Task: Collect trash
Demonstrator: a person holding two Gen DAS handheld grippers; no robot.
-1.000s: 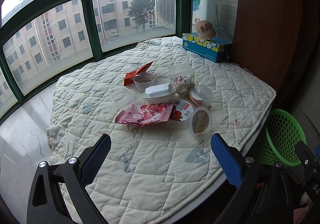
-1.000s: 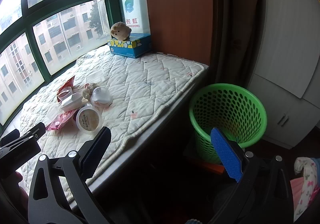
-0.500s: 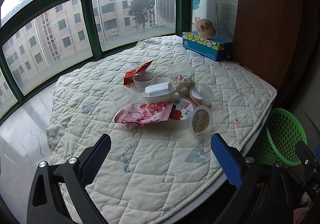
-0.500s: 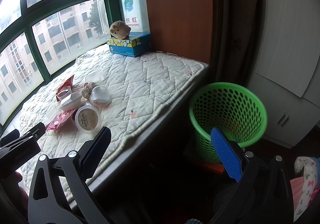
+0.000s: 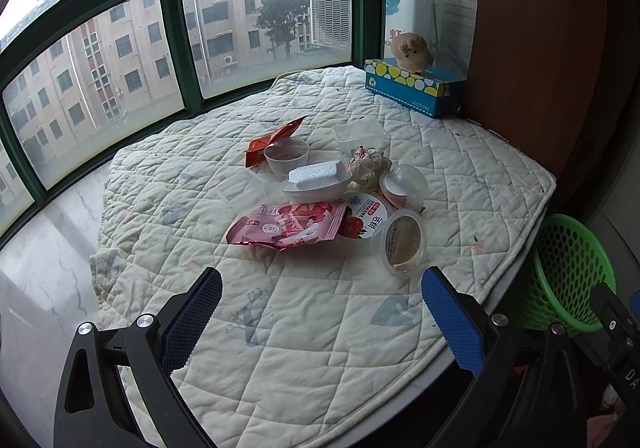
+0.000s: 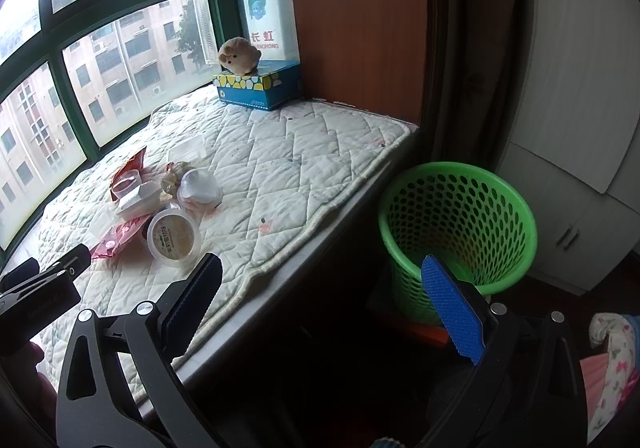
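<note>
Trash is being left piled on the quilted mat [image 5: 328, 328], at frame centre.

Both the left gripper [image 5: 320, 312] and right gripper [image 6: 320, 296] are being held spread wide, empty; the pink wrapper [image 5: 286, 226] and lidded cup [image 5: 402, 240] are lying untouched, the green basket [image 6: 456, 224] sitting centre right.

Far right on quilted pad [image 5: 320, 328]: blue tissue box [image 5: 412, 91], plush toy [image 5: 412, 51] perched on top (against wooden panel [image 6: 360, 15]). Behind, green-framed window [image 5: 172, 47].

Home bedroom — quilted window seat [image 5: 328, 328] (wardrobe [image 6: 580, 107])
</note>
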